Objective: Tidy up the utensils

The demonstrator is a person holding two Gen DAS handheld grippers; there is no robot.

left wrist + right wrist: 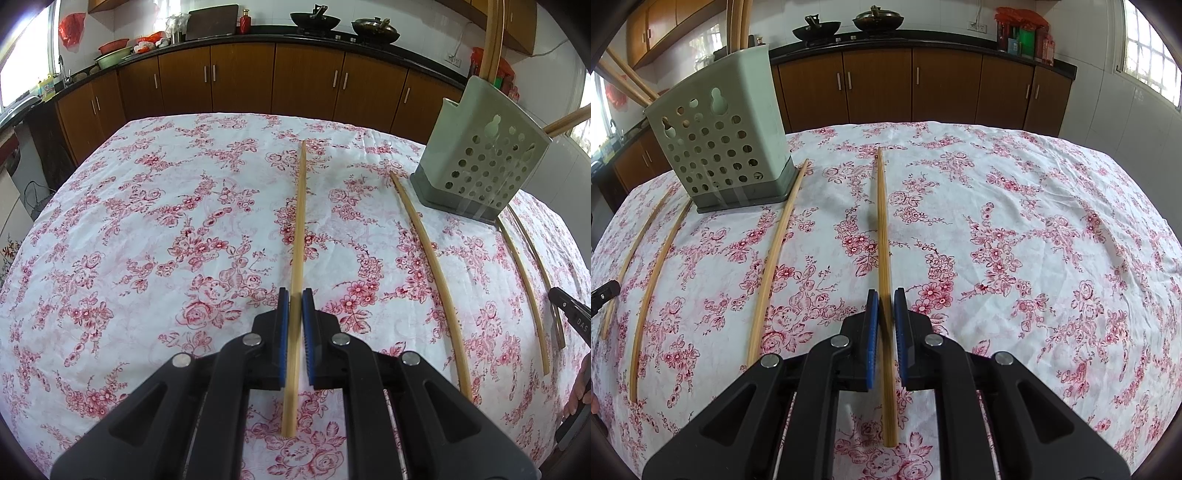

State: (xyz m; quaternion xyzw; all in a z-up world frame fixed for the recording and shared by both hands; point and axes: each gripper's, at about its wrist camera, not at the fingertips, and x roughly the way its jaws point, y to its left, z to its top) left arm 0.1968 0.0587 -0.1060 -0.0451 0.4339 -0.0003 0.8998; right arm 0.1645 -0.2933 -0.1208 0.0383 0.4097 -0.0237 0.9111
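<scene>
I am clamping one pale bamboo chopstick (297, 236) in left gripper (295, 295) | another (882, 236) in right gripper (886, 295) | perforated green plastic holder (487, 155) at two o'clock, awaiting both.

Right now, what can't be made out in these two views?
- Left wrist view: the right tool is cut off by the picture's right edge.
- Both views: how many chopsticks stand inside the holder; its wall hides them.
- Right wrist view: the stove pans are too small to tell their contents.
</scene>
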